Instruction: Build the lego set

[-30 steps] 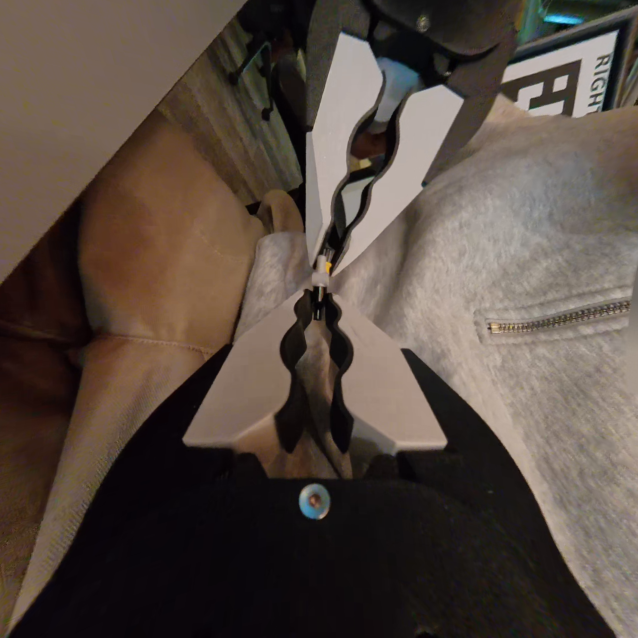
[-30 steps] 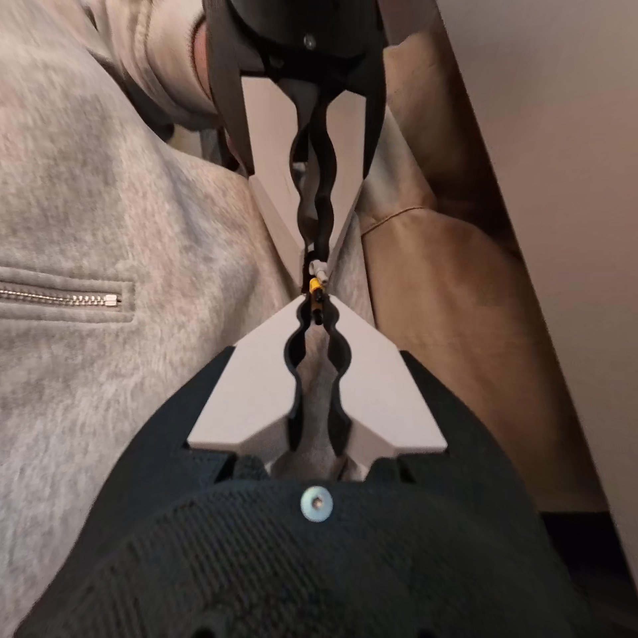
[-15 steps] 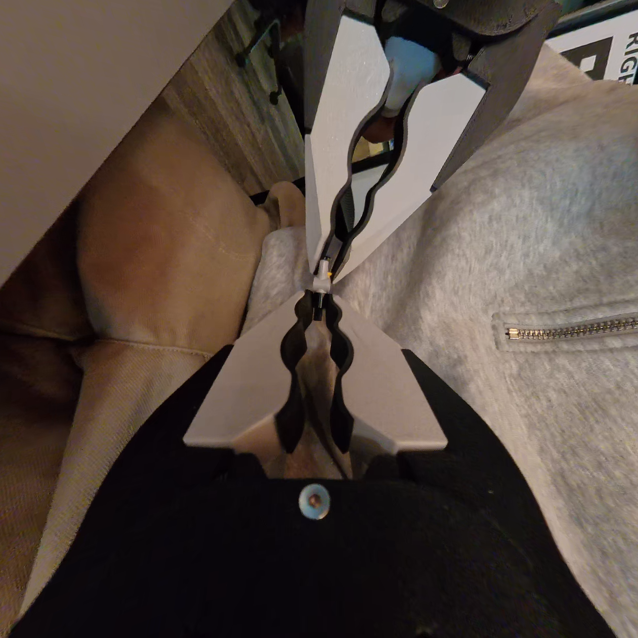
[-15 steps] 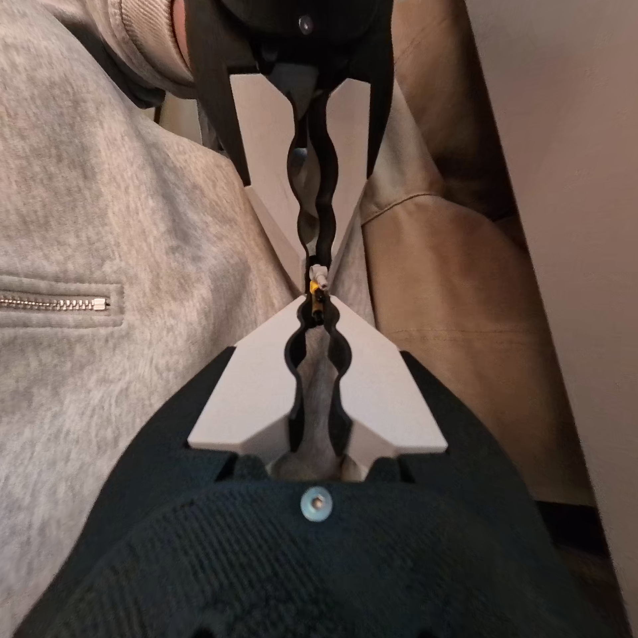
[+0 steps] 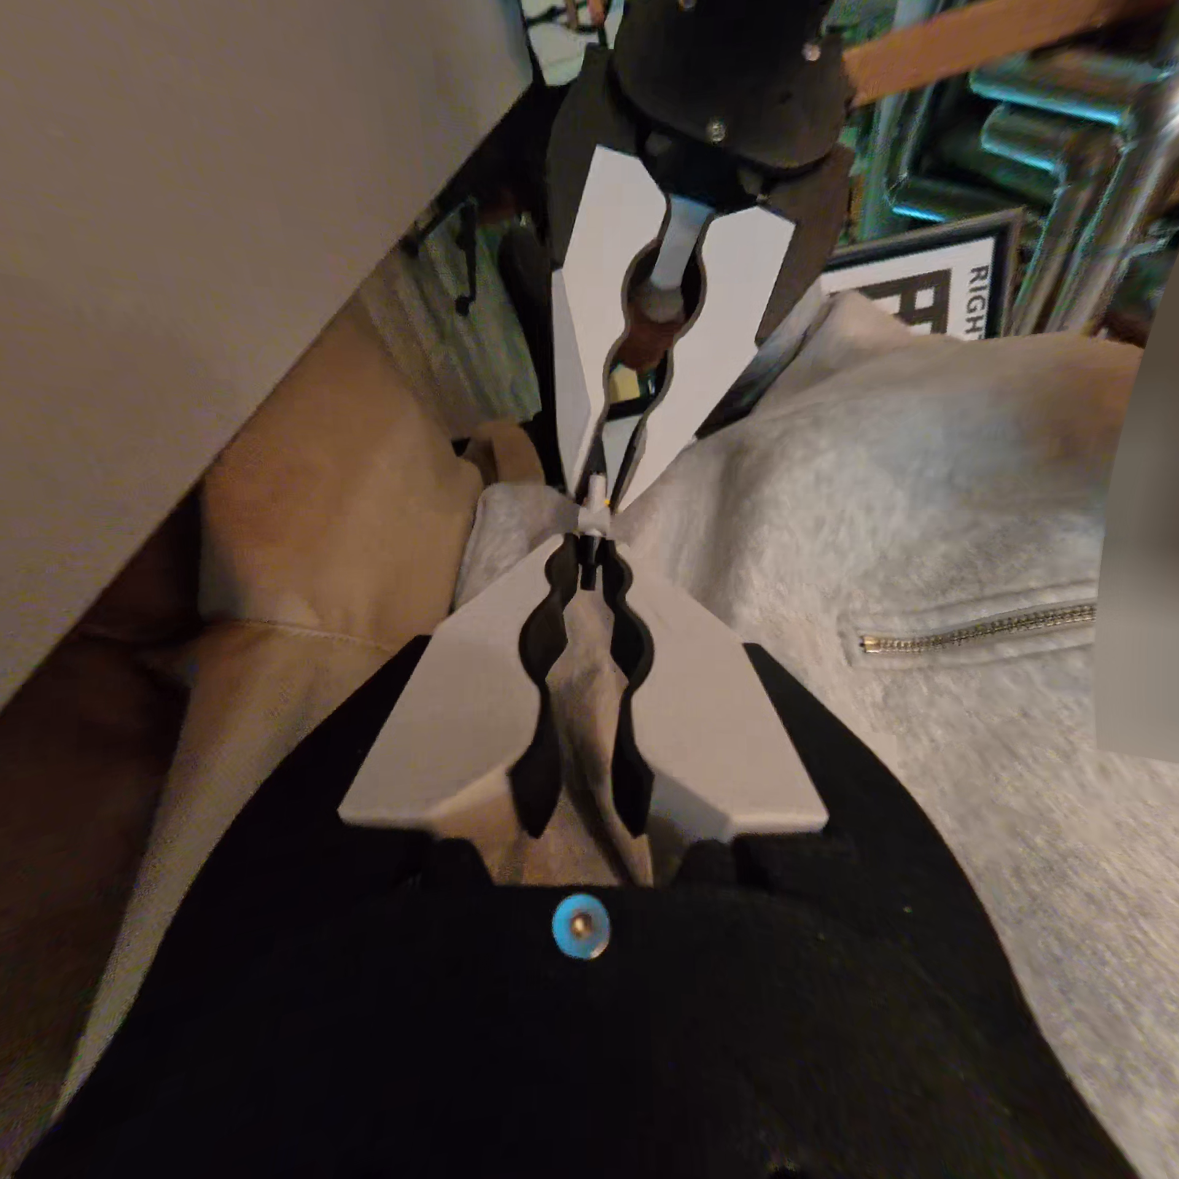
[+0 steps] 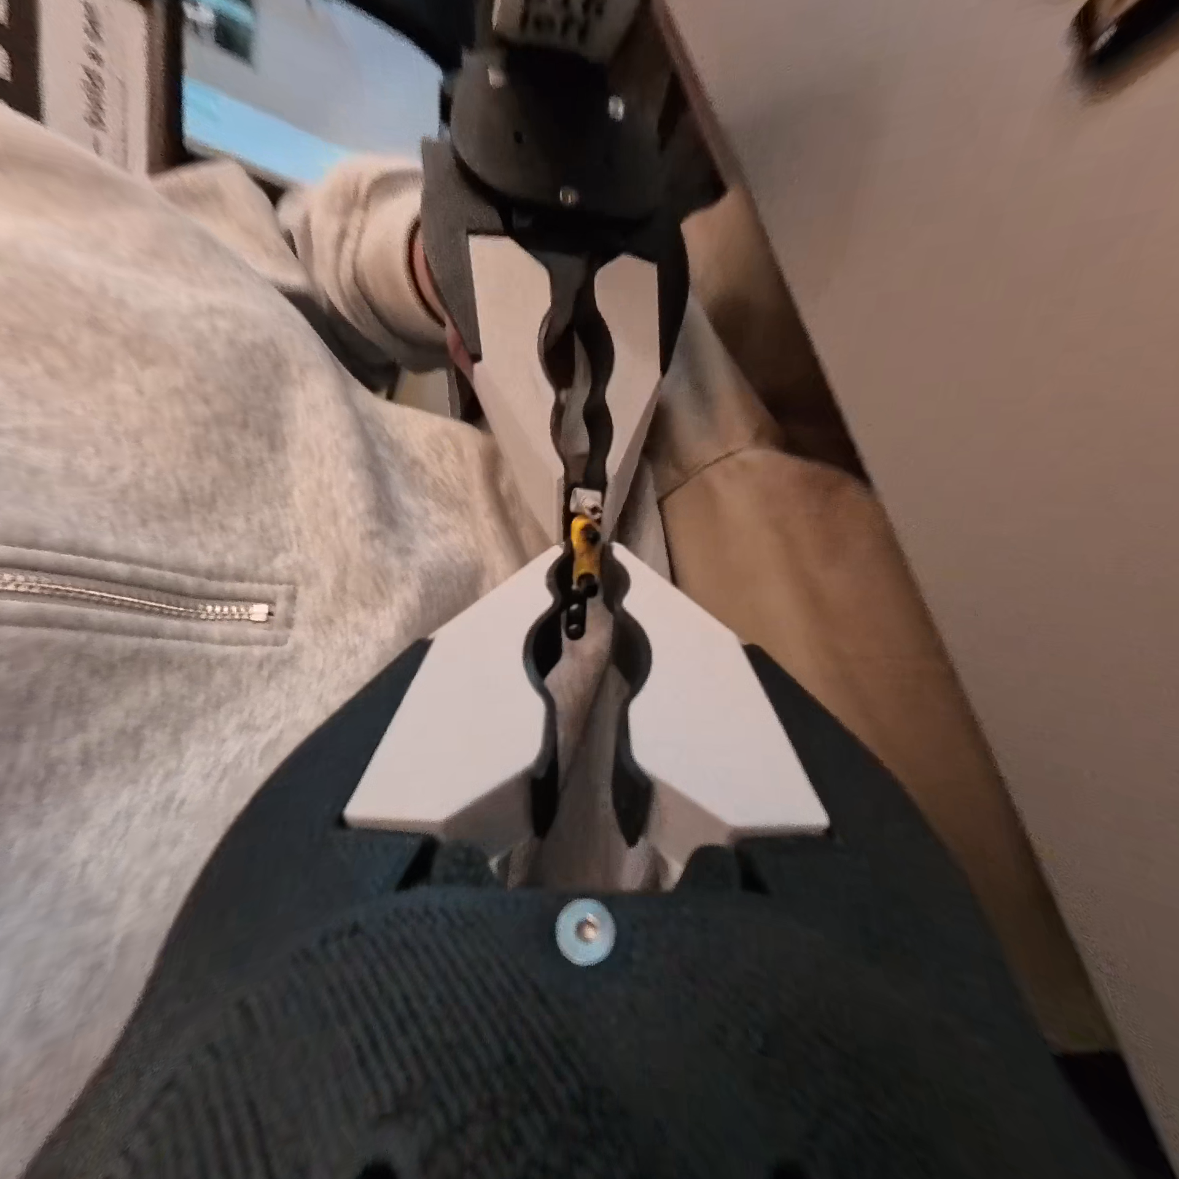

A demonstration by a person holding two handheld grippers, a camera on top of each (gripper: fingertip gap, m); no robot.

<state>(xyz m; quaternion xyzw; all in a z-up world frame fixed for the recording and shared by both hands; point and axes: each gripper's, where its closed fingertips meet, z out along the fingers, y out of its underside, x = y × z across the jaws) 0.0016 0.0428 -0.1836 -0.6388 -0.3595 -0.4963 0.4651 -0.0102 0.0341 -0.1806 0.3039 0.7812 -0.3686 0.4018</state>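
Lego pieces met tip to tip in mid-air: the left gripper [image 5: 590,561] was pinched narrow on a small black piece [image 5: 588,564] topped with a white part [image 5: 593,513], and the right gripper [image 6: 584,561] was clamped on a yellow-and-black piece [image 6: 582,555]. Both hung over the person's grey zip-pocket top [image 5: 893,510] and tan trousers [image 5: 306,529], beside the pale counter [image 5: 191,223]. Only this small joint appeared under way, its seating unclear, so most of the set seemingly remained.

Black textured gripper [image 5: 590,548] bodies, pale wavy-edged fingers [image 5: 459,721], silver screw [image 5: 579,925]; grey zip-pocket sweatshirt [image 5: 893,574], tan trousers [image 5: 319,542].
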